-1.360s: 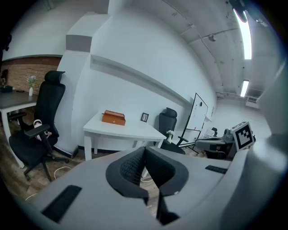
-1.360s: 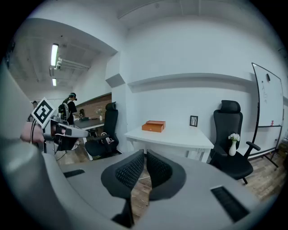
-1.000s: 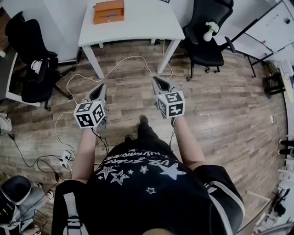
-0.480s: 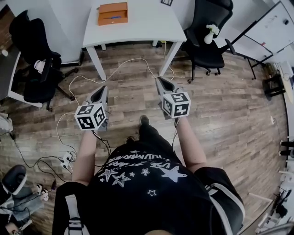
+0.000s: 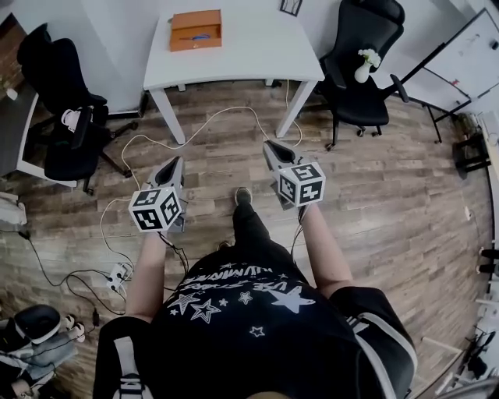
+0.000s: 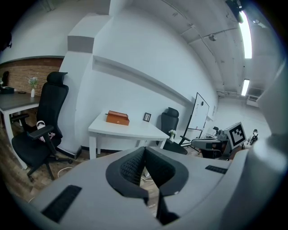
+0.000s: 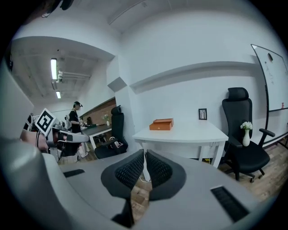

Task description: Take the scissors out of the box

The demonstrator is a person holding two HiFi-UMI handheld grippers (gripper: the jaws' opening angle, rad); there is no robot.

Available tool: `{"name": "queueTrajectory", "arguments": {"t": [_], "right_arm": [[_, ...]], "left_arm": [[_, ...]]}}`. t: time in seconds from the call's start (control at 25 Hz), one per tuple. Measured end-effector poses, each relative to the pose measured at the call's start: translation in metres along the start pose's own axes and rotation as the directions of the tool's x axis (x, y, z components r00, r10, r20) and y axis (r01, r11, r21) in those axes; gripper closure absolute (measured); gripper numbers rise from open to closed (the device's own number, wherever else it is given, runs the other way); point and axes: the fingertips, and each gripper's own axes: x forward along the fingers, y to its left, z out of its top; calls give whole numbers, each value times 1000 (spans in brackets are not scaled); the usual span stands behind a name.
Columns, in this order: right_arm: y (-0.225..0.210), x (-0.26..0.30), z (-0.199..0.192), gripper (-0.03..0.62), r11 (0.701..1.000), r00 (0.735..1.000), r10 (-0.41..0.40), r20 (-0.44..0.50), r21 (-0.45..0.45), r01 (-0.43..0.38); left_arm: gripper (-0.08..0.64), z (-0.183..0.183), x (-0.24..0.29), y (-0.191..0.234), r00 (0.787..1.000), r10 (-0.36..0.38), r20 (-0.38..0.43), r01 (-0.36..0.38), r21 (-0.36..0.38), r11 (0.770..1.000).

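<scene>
Both tools are held out low over the wooden plank floor [image 5: 390, 195], well short of the white tabletop [image 5: 257, 47], and both are tipped a bit downward toward it. On the left tool [image 5: 175, 162], the two black ribbed pads meet at the tips with nothing between them. Same deal for the right tool [image 5: 270, 146]: pads closed up, nothing in there.

The flat orange rectangular box [image 5: 196, 30] sits on the left part of the tabletop near its far edge, well apart from both tools. From the side it looks closed. From above there's a small bluish mark on top, too small to tell what it is. I can't make out the scissors anywhere.

A small black picture frame [image 5: 291, 7] stands to the right of the box. A black office chair [image 5: 366, 47] is beside the tabletop with a white vase of white flowers [image 5: 364, 68] sitting on it. A white cable [image 5: 210, 117] loops across the floor under the tabletop.
</scene>
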Motion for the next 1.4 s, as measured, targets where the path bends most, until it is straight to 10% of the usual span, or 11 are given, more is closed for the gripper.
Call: {"name": "queueTrajectory", "arguments": {"t": [1.4], "right_arm": [[-261, 257, 118, 538, 993, 992, 114, -45, 23, -113]], "left_arm": [[541, 151, 327, 48, 991, 128, 28, -127, -38, 991]]}}
